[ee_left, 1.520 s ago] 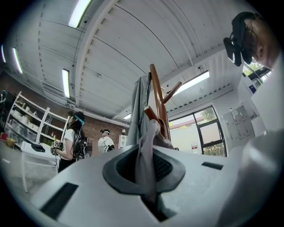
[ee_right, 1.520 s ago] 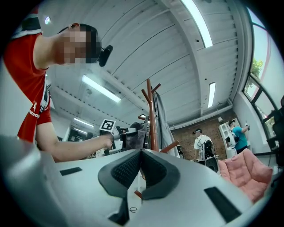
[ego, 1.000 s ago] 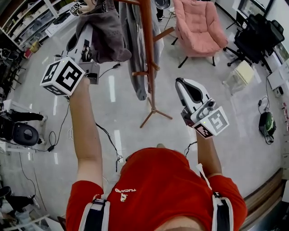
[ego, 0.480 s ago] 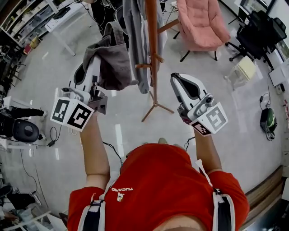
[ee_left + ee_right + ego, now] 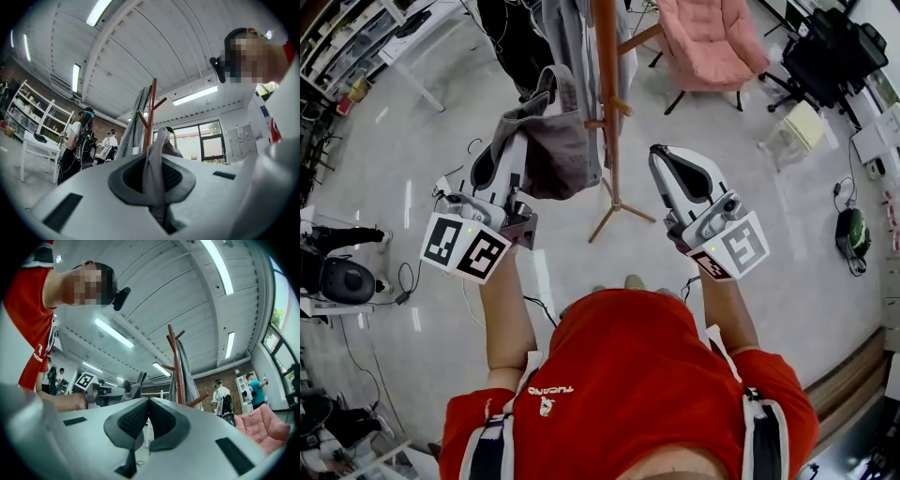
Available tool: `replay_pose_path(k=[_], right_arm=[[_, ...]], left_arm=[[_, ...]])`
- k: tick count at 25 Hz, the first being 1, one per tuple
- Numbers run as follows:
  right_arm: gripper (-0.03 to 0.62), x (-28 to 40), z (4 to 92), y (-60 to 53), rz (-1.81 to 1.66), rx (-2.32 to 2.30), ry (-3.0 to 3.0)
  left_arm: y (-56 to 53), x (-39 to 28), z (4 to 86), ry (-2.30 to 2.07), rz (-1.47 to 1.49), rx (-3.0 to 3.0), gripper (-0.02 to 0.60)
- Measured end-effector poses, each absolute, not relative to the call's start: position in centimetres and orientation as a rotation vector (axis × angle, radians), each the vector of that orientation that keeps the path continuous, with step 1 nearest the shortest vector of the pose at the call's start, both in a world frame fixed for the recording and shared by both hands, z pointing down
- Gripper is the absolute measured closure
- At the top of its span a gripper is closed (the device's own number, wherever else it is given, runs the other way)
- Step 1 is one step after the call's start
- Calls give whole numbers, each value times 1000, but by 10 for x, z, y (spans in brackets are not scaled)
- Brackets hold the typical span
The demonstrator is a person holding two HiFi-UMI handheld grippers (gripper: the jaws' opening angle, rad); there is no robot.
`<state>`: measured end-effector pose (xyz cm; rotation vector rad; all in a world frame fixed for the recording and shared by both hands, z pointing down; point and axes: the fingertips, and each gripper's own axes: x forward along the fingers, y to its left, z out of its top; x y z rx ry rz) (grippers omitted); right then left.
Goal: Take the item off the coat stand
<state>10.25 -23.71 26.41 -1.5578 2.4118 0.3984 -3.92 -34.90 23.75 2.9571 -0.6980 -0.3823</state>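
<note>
In the head view my left gripper (image 5: 514, 159) is shut on a grey fabric item (image 5: 548, 141), which hangs from its jaws just left of the wooden coat stand (image 5: 607, 103). The left gripper view shows the grey fabric (image 5: 154, 168) pinched between the pads, with the stand (image 5: 149, 117) behind it. A longer grey garment (image 5: 572, 37) still hangs on the stand. My right gripper (image 5: 661, 157) is held to the right of the pole, shut and with nothing in it; in its own view the pads (image 5: 136, 416) meet in front of the stand (image 5: 174, 366).
A pink armchair (image 5: 712, 42) and a black office chair (image 5: 830, 61) stand beyond the coat stand. A white table (image 5: 422, 37) is at the far left, and cables (image 5: 530, 305) lie on the floor. Other people (image 5: 82, 140) stand by shelves.
My left gripper has come down and back toward the body with the grey item in it, off the stand's upper part. The right gripper has barely moved.
</note>
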Motion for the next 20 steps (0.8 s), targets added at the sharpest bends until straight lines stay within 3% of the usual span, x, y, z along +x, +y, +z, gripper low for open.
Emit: replay_pose_path(k=[20], right_arm=[[569, 92, 260, -240, 424, -1589, 2453]], left_arm=[[-350, -30, 239, -628, -391, 2942, 565]])
